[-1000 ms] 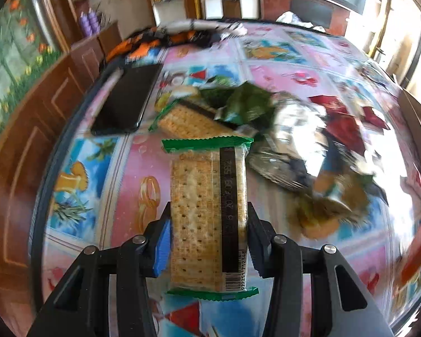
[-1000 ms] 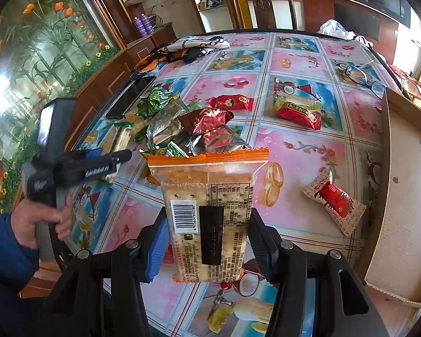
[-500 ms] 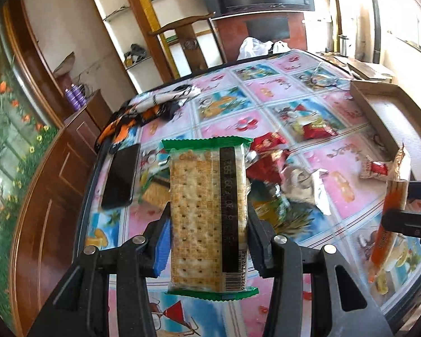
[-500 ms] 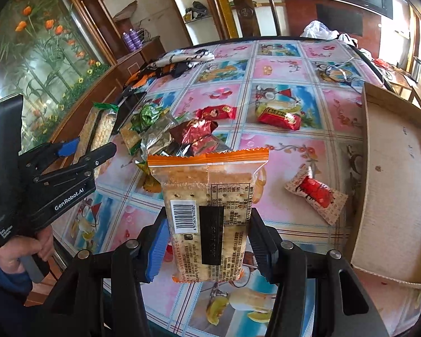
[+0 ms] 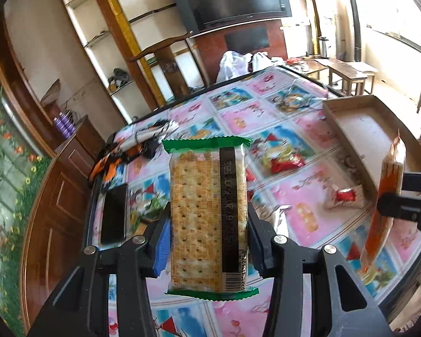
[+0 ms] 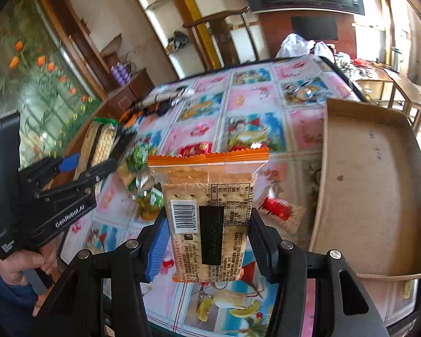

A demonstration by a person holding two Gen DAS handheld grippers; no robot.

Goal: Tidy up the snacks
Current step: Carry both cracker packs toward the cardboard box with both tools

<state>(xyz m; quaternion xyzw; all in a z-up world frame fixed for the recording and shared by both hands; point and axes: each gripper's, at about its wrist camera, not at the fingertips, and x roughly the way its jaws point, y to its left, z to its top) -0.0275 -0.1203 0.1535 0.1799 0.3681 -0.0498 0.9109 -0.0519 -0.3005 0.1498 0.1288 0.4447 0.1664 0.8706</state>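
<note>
Left tongs (image 5: 209, 248) angled downward over the bench (image 5: 317, 196), clamped on the long sides of a green-edged cracker pack (image 5: 207, 210); pack upright, clear wrap, perforated crackers, black strip and barcode visible. Right tongs (image 6: 207, 248) likewise tilted down, gripping an orange-edged cracker pack (image 6: 209, 210), label and barcode facing camera. Ahead of both tongs: loose snacks (image 6: 139, 168) on bench. Right of right tongs: cardboard tray (image 6: 373, 196), red-and-white packet (image 6: 278, 210) just beside it.

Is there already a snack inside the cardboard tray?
No, the cardboard tray shows only a bare, lightly stained floor in the right wrist view.
</note>
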